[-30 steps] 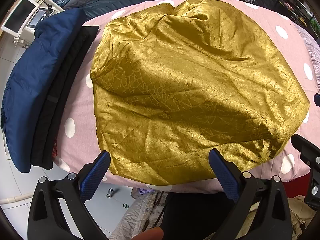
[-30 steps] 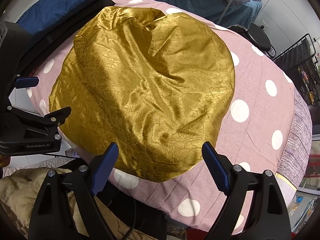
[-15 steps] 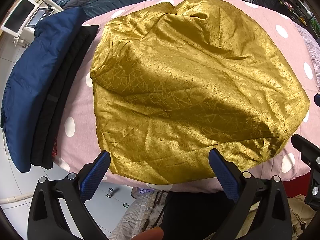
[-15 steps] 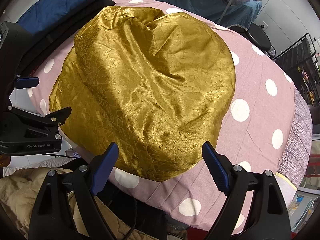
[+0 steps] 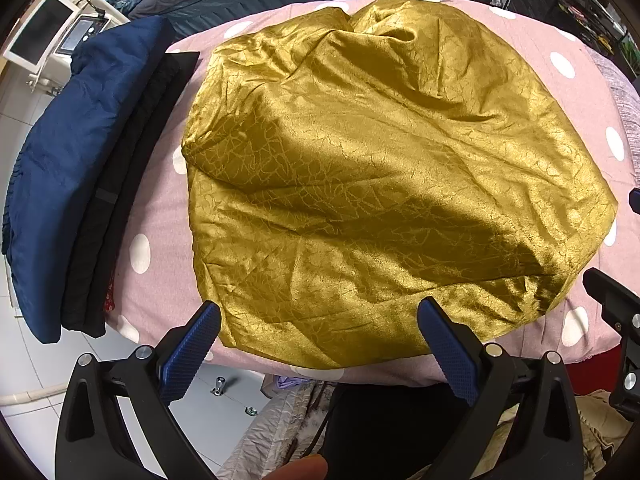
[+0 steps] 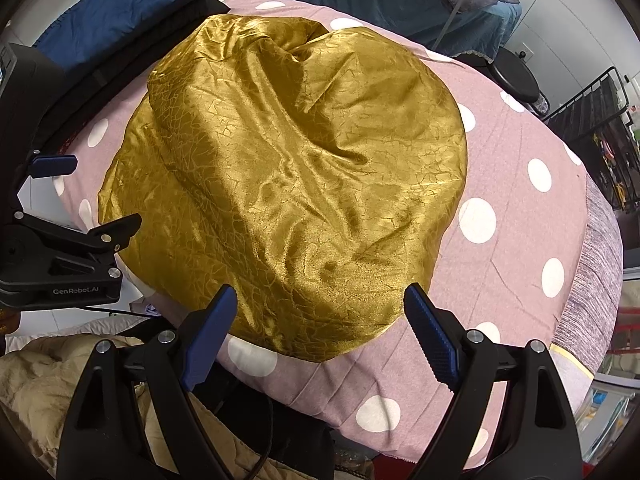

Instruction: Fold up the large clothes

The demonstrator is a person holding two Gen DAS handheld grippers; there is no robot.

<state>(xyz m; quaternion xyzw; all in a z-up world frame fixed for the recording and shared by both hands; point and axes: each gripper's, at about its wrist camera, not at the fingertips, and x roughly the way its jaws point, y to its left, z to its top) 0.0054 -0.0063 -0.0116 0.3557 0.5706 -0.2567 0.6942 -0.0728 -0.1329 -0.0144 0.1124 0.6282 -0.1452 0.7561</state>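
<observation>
Gold garment: flat, nothing gripped

Gold garment (image 5: 380, 184) lies spread and rumpled on the polka-dot bed (image 6: 520, 248). Left tongs (image 5: 320, 332) and right tongs (image 6: 320, 312) hang wide open above its near hem, empty. Risk: slick satin slips from a shallow pinch, or sheet gets caught too.

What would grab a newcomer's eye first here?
The shiny gold cloth, spread in rumpled folds across the middle of the pink dotted bedsheet. Next, the dark folded stack along the sheet's left edge. Both grippers, left and right, hang open above the cloth's near edge.
</observation>
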